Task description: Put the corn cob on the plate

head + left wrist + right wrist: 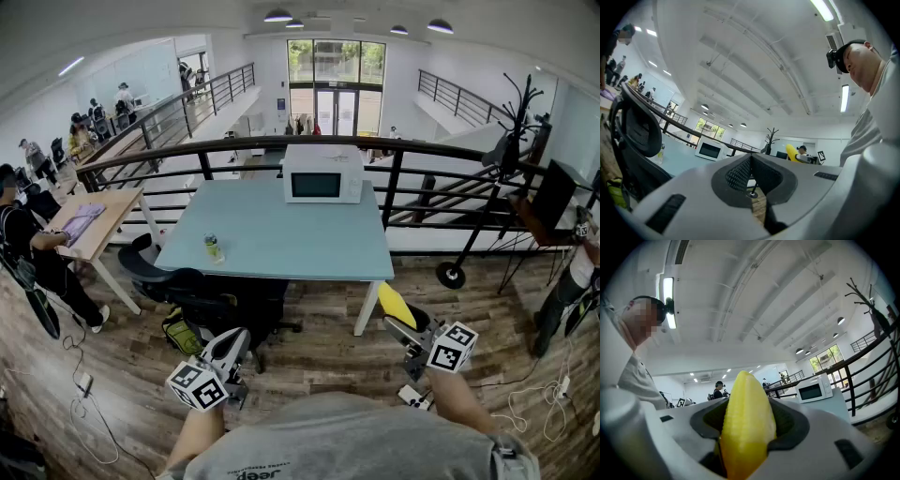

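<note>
The yellow corn cob (395,305) sticks up and forward out of my right gripper (401,328), whose jaws are shut on its lower part. In the right gripper view the corn cob (747,420) fills the gap between the grey jaws and points up towards the ceiling. My left gripper (234,341) is held low at the left. In the left gripper view its jaws (751,161) meet with nothing between them, and the corn cob (791,152) shows far off at the right. Both grippers hang over the wooden floor, short of the light blue table (281,239). No plate shows in any view.
On the table stand a white microwave (322,173) and a small bottle (213,247). Black office chairs (192,291) and a green bag (184,333) crowd the table's near left side. A black railing (403,150) runs behind, with a coat stand (502,159) to the right. People sit at a wooden desk (94,220).
</note>
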